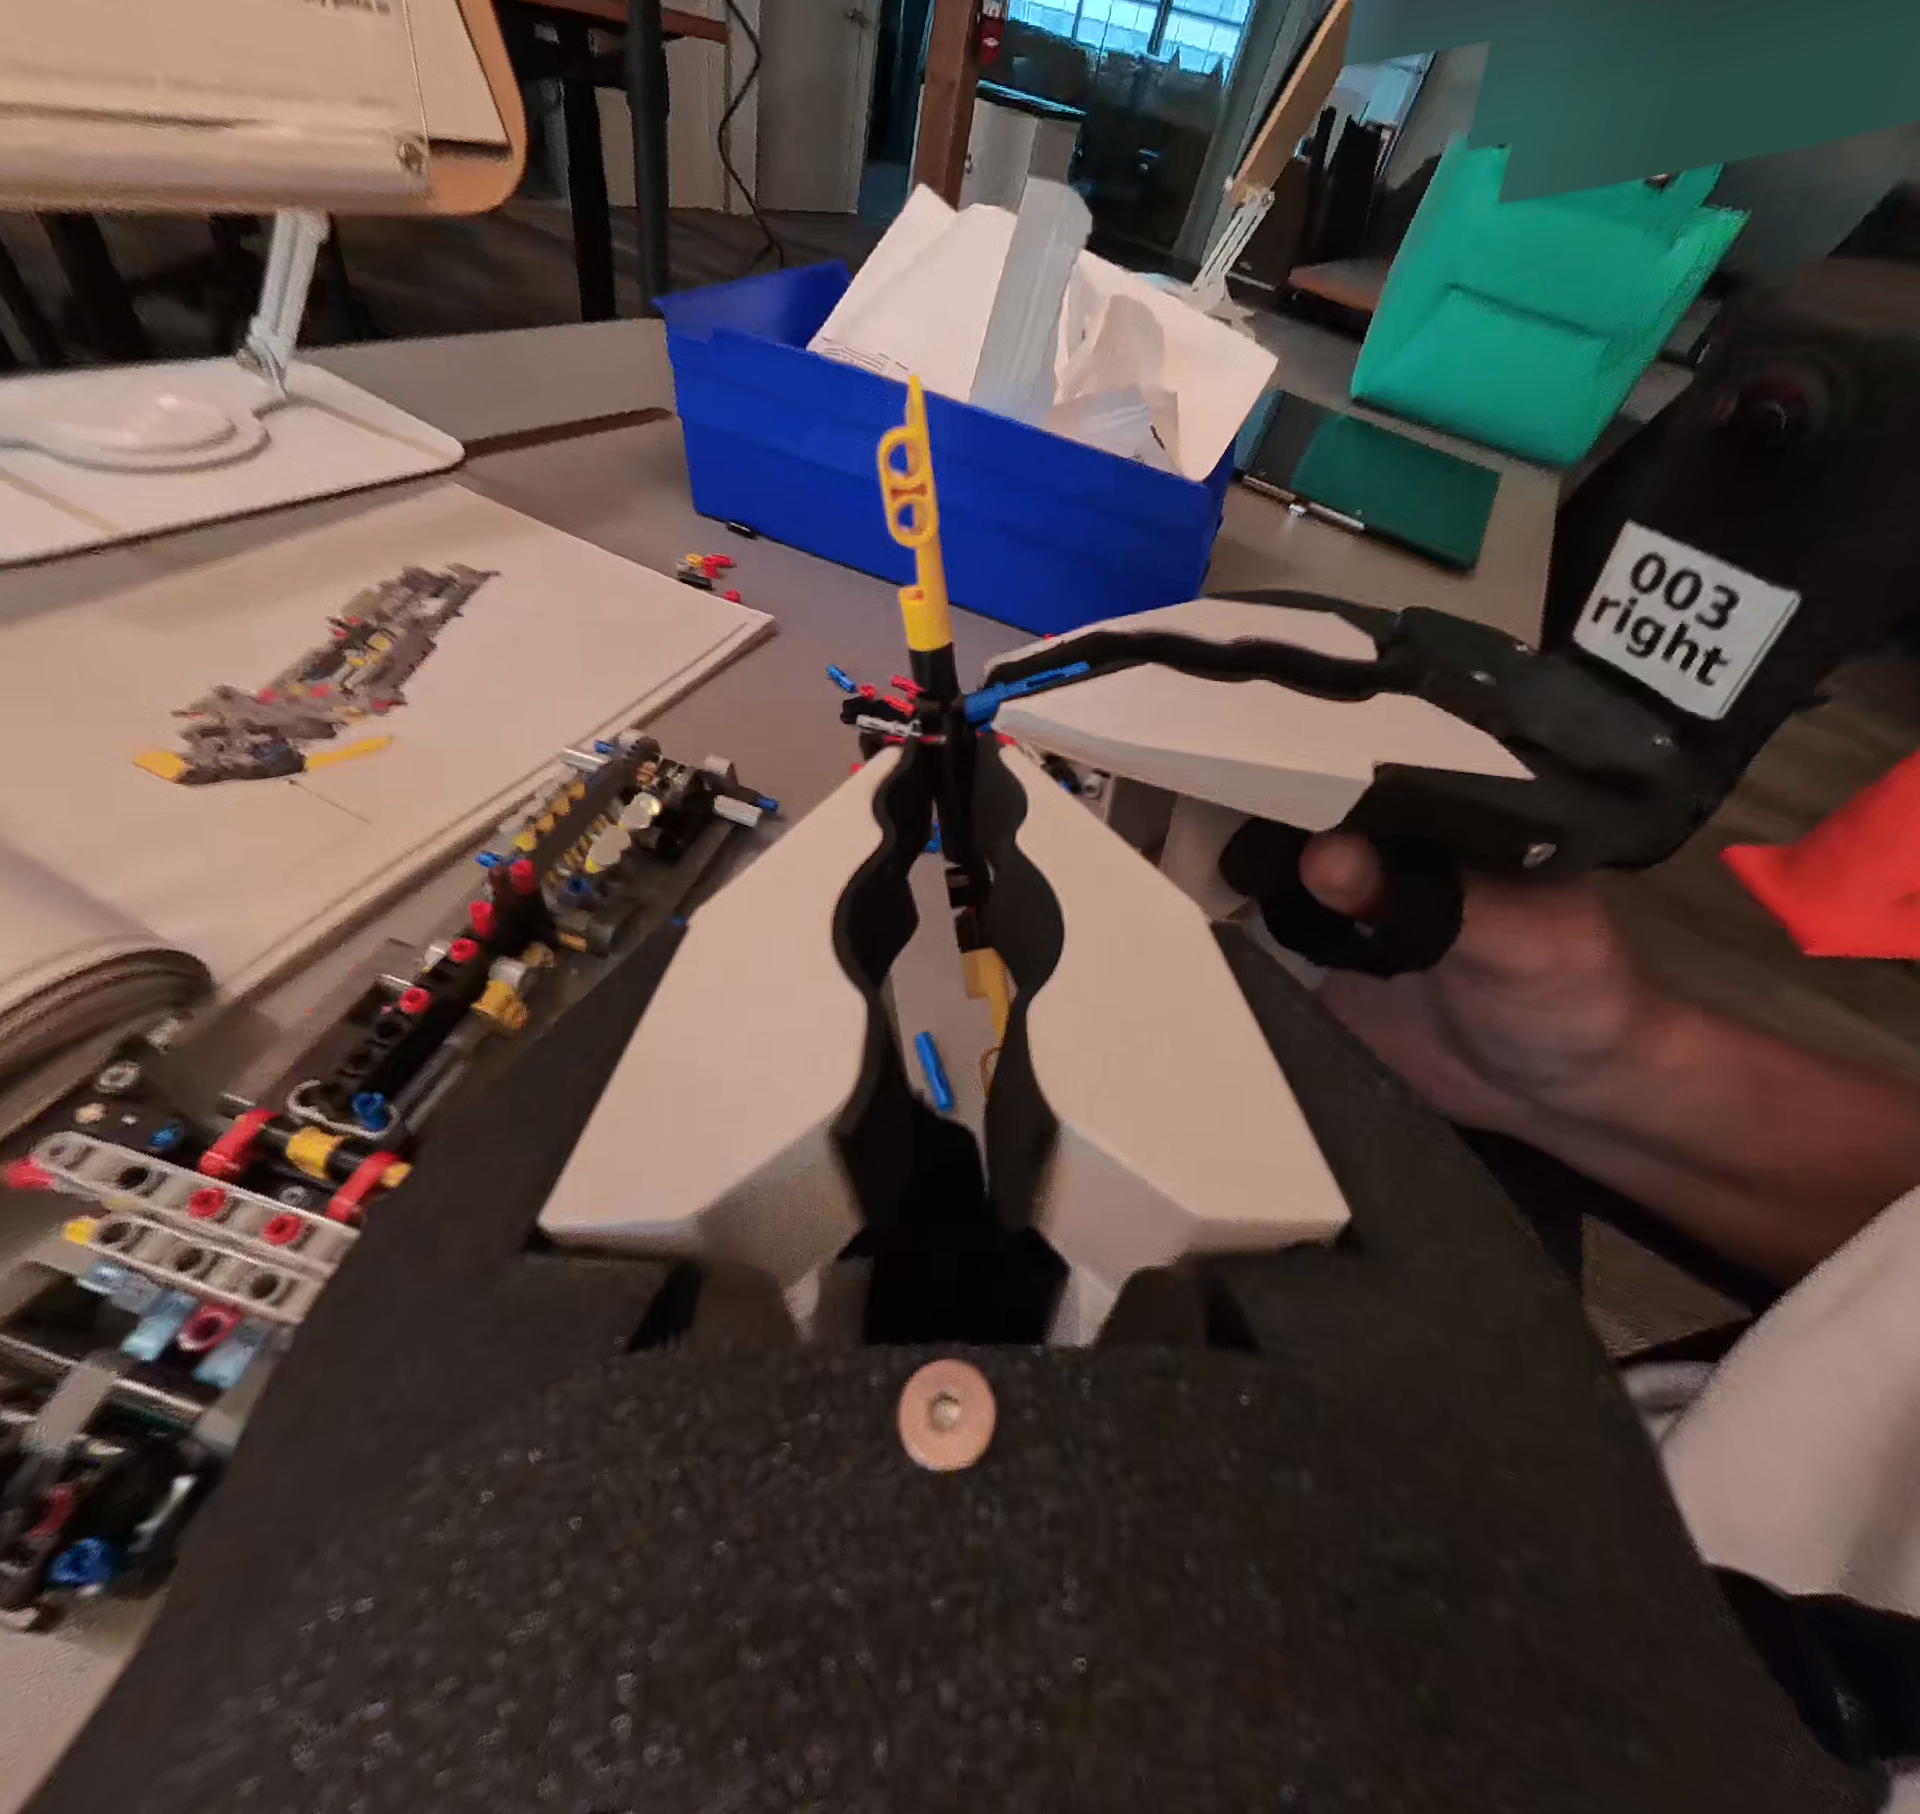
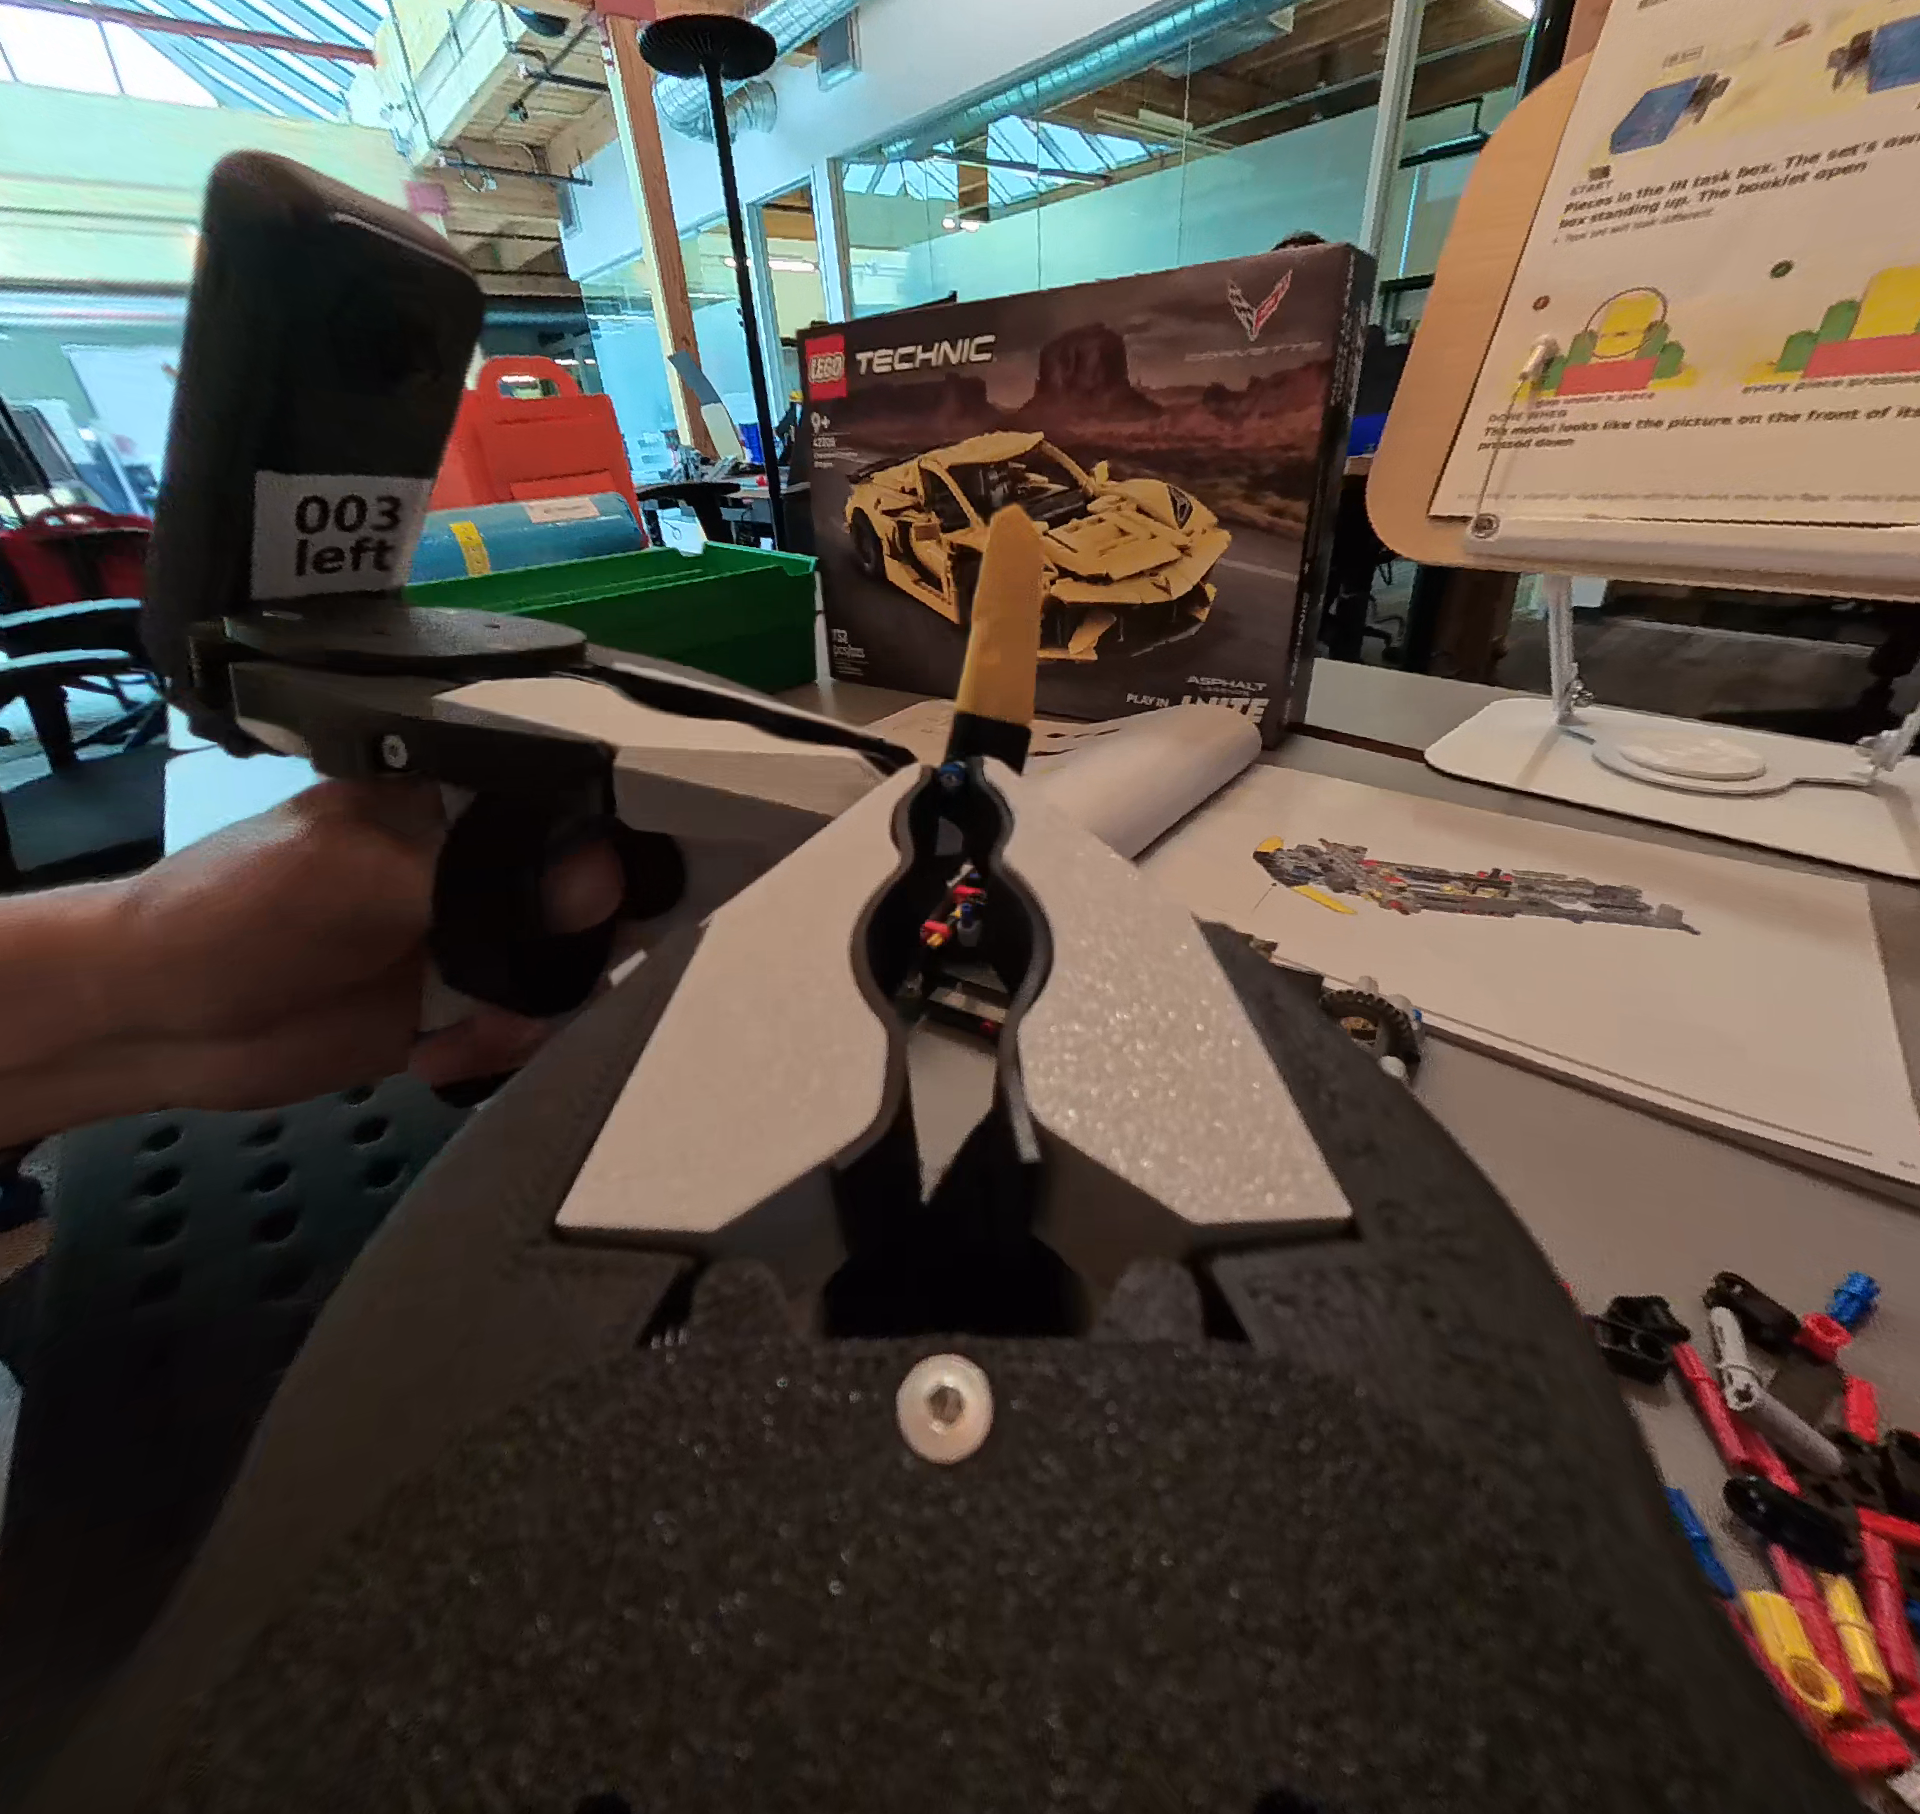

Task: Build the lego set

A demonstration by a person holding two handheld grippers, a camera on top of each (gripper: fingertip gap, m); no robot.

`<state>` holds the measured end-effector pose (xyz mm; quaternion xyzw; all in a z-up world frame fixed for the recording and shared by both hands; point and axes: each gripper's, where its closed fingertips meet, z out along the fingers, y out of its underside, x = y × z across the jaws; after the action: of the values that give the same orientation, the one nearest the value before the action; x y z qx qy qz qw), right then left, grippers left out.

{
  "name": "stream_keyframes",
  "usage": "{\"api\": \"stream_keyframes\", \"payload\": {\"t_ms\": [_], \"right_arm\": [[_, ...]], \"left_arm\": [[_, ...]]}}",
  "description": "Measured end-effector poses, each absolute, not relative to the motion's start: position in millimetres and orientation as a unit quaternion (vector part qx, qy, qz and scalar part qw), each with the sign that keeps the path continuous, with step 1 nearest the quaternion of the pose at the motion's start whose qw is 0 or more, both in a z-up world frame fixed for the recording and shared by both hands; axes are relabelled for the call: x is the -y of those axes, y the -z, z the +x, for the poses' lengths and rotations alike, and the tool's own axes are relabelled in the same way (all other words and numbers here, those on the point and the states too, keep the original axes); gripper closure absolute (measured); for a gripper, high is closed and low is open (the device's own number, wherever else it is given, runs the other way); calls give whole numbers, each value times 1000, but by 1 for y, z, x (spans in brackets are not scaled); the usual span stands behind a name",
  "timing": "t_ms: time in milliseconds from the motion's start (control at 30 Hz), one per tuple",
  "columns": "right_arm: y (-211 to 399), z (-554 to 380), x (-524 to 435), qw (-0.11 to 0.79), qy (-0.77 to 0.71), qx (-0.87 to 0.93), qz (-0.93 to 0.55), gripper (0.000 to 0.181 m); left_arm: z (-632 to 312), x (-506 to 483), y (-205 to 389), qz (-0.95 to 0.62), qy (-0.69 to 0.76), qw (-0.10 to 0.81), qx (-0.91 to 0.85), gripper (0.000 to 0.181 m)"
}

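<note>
My left gripper is shut on a slim black and yellow lego piece and holds it upright above the table. Its lower yellow end shows between my fingers. My right gripper comes in from the right, shut on a small blue pin whose tip is at the black stem of the piece. In the right wrist view my right gripper is shut, with the blue pin at its tips, and the yellow piece rises just behind. The left gripper reaches in from the left.
A partly built chassis lies at the left beside the open instruction booklet. A blue bin of paper bags stands behind. Loose pins lie at the right. The set's box, a green bin and a document stand stand farther back. The tips of both grippers are at nearly the same place.
</note>
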<state>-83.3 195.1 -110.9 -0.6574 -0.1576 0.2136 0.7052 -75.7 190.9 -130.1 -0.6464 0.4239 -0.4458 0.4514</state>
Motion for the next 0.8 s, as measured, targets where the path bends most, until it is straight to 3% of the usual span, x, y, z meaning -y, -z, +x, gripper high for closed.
{"api": "stream_keyframes", "payload": {"t_ms": [267, 800], "right_arm": [[112, -83, -196, 706, -194, 161, -661, 179], [122, -87, -198, 688, -177, 176, -681, 178]], "left_arm": [[-75, -190, 130, -649, 447, 456, -413, 174], [-83, -200, 140, -594, 194, 549, -554, 175]]}}
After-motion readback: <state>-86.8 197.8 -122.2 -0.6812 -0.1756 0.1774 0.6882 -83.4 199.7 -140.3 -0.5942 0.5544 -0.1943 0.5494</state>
